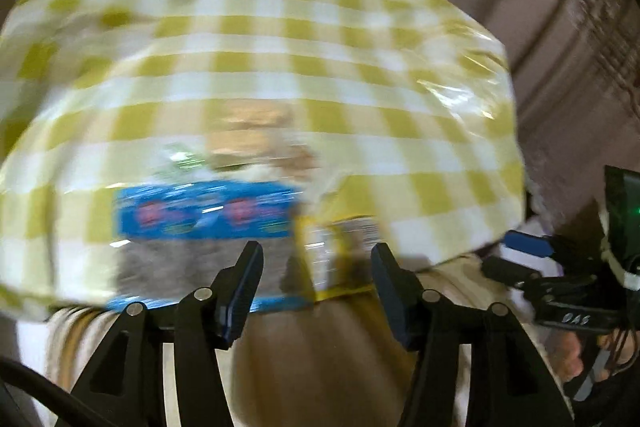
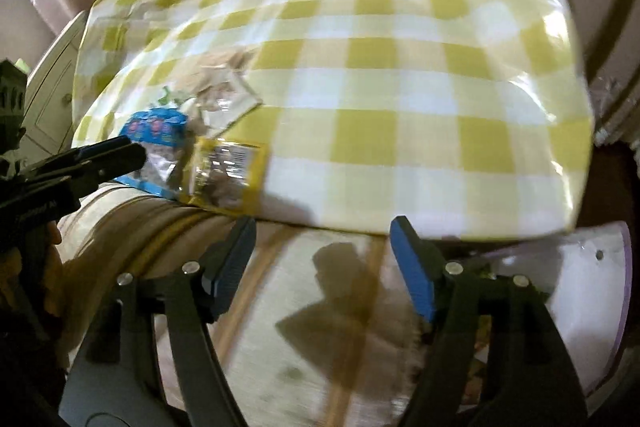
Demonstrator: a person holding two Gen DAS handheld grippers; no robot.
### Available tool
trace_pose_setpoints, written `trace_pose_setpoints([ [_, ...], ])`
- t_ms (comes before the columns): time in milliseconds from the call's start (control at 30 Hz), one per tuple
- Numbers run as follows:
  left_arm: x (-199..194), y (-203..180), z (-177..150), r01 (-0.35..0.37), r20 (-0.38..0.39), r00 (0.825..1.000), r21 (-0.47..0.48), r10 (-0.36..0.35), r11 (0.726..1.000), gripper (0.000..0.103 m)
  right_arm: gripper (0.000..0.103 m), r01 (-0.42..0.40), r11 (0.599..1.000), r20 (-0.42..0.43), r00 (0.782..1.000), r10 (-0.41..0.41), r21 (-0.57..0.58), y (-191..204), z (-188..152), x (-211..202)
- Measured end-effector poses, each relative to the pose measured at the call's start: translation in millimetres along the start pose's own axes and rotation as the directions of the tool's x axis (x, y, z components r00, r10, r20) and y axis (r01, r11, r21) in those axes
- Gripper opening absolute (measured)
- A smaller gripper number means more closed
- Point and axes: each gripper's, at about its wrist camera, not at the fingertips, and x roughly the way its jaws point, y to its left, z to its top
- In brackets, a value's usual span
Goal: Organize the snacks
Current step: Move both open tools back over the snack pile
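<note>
We judged the step in hand to be a reach for the snack packets, so the sound way was to slow down, since both views were smeared with motion, and settle over a single packet before closing on it. The left hand-held gripper (image 1: 316, 267) hung with its jaws apart and nothing between them, just short of the near edge of the counter (image 1: 280, 27), which wore a yellow-and-white check cover. The right hand-held gripper (image 2: 324, 247) was likewise apart and empty, over pale striped fabric (image 2: 300, 327) below the counter edge. The snacks lay in a small heap at that near edge: a blue packet (image 1: 204, 211), a yellow-edged packet (image 2: 230, 173) touching it on the right, and a crumpled clear wrapper (image 2: 224, 87) just behind. In the left wrist view the blue packet's long axis ran across the frame, parallel to the counter edge; the yellow-edged one seemed to run away from the edge, slightly overhanging it, though blur kept us from being sure. We thought the left jaws should close across the blue packet's short side, pinching a flat sealed end rather than its puffed middle, while the right took the yellow-edged one. A white lidded box (image 2: 592, 287) showed at the right, partly hidden.
</note>
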Motion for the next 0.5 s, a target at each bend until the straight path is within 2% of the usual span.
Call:
trace_pose_setpoints([
  [200,-14.2,57.6,-15.1,-0.075,0.001,0.997,-0.093,0.076,0.993,0.062,0.078,-0.013,0.998,-0.037,0.999,0.011,-0.06,37.2,11.5,16.2],
  [267,-15.7,73.5,-18.8,-0.092,-0.003,0.996,-0.127,0.092,0.988,0.066,0.079,-0.017,0.998,-0.059,0.998,0.013,-0.068,45.1,14.2,24.3],
  [367,-14.1,91.0,-22.2,-0.088,-0.012,0.996,-0.179,0.087,0.98,0.067,0.079,-0.017,0.997,-0.088,0.996,0.01,-0.078,54.4,18.6,37.6],
  [500,-5.4,97.8,-20.3,-0.083,-0.038,0.996,-0.195,0.077,0.977,0.067,0.079,-0.008,0.995,-0.126,0.992,-0.004,-0.097,66.0,22.8,53.9],
])
